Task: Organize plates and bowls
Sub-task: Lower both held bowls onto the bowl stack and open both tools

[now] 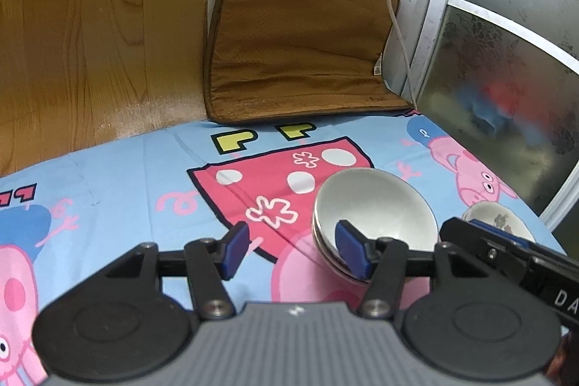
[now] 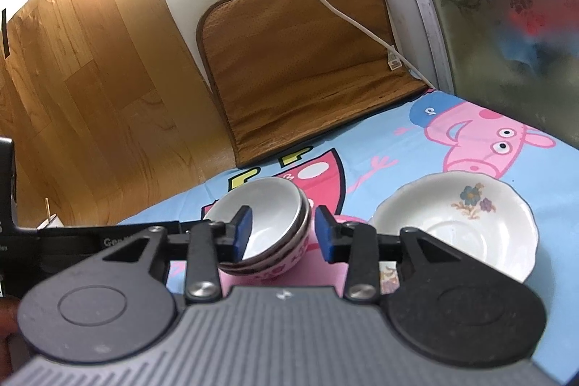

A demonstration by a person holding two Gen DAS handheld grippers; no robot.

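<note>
Right-wrist view: the right gripper (image 2: pixel 283 233) stands wide open astride the near rim of stacked bowls (image 2: pixel 260 223) on a cartoon sheet (image 2: pixel 398 147), a flowered plate (image 2: pixel 459 223) just beside them. Left-wrist view: the left gripper (image 1: pixel 295 250), also spread wide, has one pad (image 1: pixel 351 250) inside the same stack, a brown cushion (image 1: pixel 300 35) leaning against the wall beyond.

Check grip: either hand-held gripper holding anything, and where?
Nothing held. Right hand-held gripper is open, straddling the rim of the stacked white ceramic bowls. Left hand-held gripper is open, empty.
</note>
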